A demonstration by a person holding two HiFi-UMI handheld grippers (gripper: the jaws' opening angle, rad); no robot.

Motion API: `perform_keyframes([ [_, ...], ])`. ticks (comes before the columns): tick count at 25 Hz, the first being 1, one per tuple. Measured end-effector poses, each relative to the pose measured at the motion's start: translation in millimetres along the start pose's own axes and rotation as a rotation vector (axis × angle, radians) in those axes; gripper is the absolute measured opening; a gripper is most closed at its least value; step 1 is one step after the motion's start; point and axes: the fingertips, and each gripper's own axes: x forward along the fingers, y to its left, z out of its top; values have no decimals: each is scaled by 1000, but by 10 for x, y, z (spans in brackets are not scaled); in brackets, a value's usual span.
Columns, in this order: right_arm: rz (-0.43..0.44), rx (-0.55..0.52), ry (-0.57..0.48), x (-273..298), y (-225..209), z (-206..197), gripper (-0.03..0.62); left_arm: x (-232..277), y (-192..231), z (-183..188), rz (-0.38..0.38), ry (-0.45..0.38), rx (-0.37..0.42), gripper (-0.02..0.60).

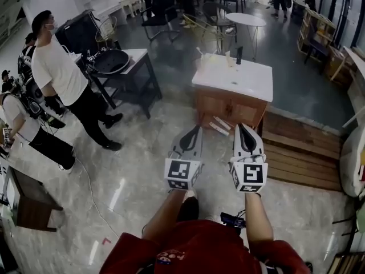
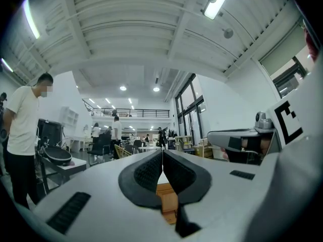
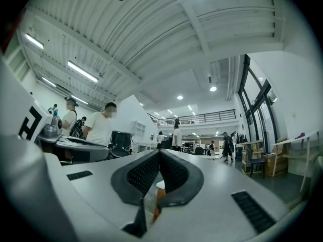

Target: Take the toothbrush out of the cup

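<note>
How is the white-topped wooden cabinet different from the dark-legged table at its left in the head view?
The cabinet has a closed wooden body, while the table stands on thin dark legs and is open beneath. The cabinet holds only a few small upright things, while the table carries a large black round dish. Both have a light, flat top.

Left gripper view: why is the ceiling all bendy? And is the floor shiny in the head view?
Left gripper view: the wide-angle lens bows the ceiling beams and blackens the corners; one lamp glares white. Right gripper view: same bowing, bright strip lights. Head view: yes, the glossy floor carries pale streaks of reflected light.
</note>
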Motion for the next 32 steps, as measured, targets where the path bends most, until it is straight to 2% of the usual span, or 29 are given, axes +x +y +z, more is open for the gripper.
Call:
perform_keyframes([
  [14,2,-25,41,1014,-72,-312,28,840,573,-169,-42,-8,-19,29],
  [32,-20,-59,48,2571,208,-461,28,1802,1857,-229,-70,-27,-18,29],
])
